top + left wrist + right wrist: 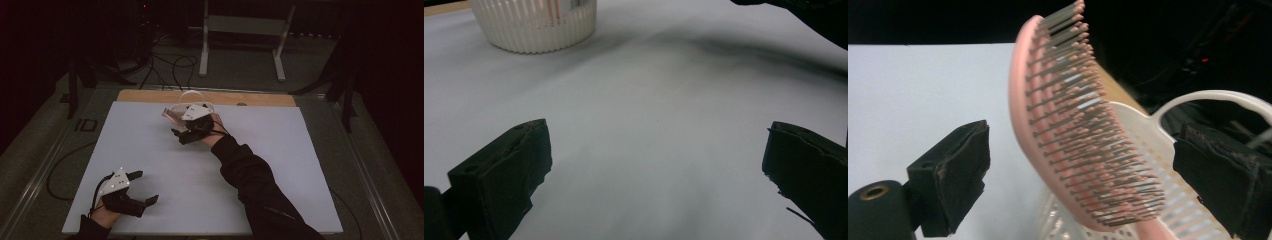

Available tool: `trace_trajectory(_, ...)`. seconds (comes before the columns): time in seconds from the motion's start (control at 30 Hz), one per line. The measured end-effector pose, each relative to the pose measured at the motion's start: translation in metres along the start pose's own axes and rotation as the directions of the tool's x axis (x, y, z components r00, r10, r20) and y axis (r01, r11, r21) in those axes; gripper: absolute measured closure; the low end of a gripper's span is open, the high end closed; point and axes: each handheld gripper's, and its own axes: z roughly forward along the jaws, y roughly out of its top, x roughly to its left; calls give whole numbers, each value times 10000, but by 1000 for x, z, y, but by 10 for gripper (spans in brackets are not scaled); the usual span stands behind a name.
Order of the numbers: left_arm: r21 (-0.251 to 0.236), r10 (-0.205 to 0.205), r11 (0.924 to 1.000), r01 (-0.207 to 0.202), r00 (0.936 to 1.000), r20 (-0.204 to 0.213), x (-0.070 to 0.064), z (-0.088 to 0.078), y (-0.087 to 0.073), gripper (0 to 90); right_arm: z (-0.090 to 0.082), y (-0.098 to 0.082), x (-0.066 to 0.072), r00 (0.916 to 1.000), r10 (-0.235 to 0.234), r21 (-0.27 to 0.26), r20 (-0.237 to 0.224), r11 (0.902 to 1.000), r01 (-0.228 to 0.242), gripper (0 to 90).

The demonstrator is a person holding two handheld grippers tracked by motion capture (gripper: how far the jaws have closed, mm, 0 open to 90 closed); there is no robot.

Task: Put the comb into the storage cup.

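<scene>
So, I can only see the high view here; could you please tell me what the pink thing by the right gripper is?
Observer: It is a pink hairbrush, bristles showing, leaning tilted in a white slotted basket.
Operator: Thank you. Is the right gripper gripping it?
Observer: No, its jaws stand wide apart on either side of the brush, pads clear of it.
Operator: And is the left gripper holding anything?
Observer: No, its jaws are open over the bare white table sheet, with the basket's ribbed wall farther off.
</scene>
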Motion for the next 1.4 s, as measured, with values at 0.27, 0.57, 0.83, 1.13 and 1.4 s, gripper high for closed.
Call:
trace_trajectory(0.27, -59, 30, 10000, -31, 10000, -41, 1, 1, 0, 1, -4, -2, -7, 9956, 576, 123, -741, 9983, -568, 79)
trace_trajectory(0.57, -219, 157, 9996, -157, 9999, 24, 0, 0, 0, 1, -13, -3, -12, 9893, 1071, 134, -989, 9942, -1063, 79)
trace_trajectory(0.83, -198, 212, 9996, -211, 9998, 62, -2, 1, 0, 1, -27, -4, -15, 9911, 1038, 287, -836, 9944, -1017, 80)
trace_trajectory(1.13, -230, 151, 9996, -151, 9999, -2, -2, 0, 0, 1, -44, -8, -19, 9911, 1125, 340, -709, 9933, -1103, 80)
trace_trajectory(1.4, -239, 218, 9995, -218, 9998, -7, -2, 0, 0, 1, -64, -23, -23, 9905, 1252, 444, -563, 9914, -1228, 80)
